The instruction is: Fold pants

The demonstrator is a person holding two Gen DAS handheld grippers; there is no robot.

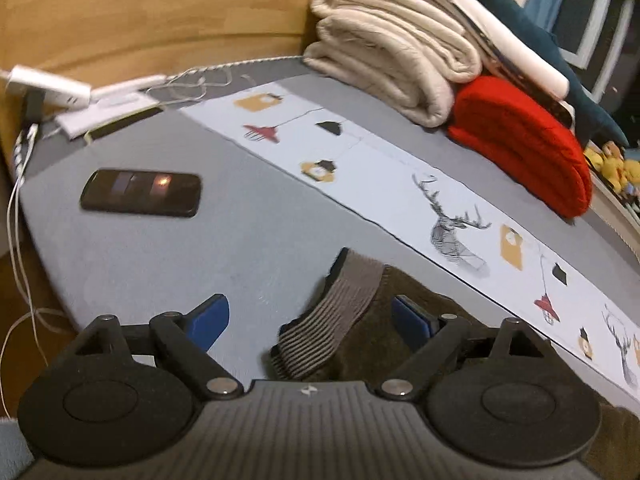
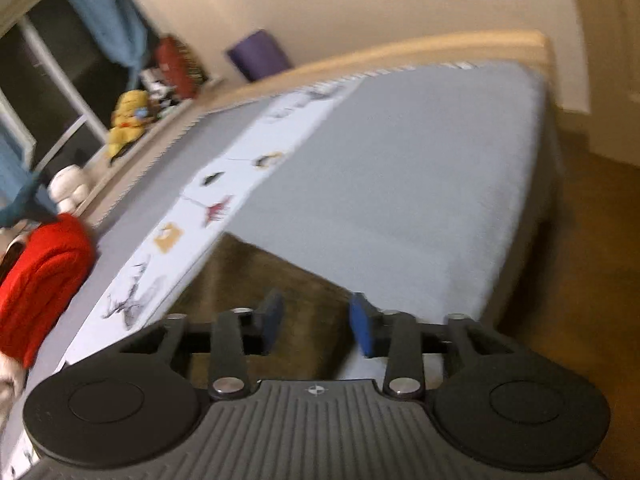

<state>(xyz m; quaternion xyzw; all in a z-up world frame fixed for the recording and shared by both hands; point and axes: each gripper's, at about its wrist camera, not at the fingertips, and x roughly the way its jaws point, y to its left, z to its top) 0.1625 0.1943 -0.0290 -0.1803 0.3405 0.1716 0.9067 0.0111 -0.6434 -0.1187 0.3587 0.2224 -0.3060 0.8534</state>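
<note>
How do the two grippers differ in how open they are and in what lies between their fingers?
The left gripper is spread wide, the right gripper narrower, though also open. The left frames the pants' striped waistband; the right frames only plain brown pants fabric. Neither has closed on anything; both have blue pads and hang over the grey bed.

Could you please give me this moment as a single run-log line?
left gripper: open, over ribbed waistband | right gripper: open, over pants | bed: phone lying apart
</note>
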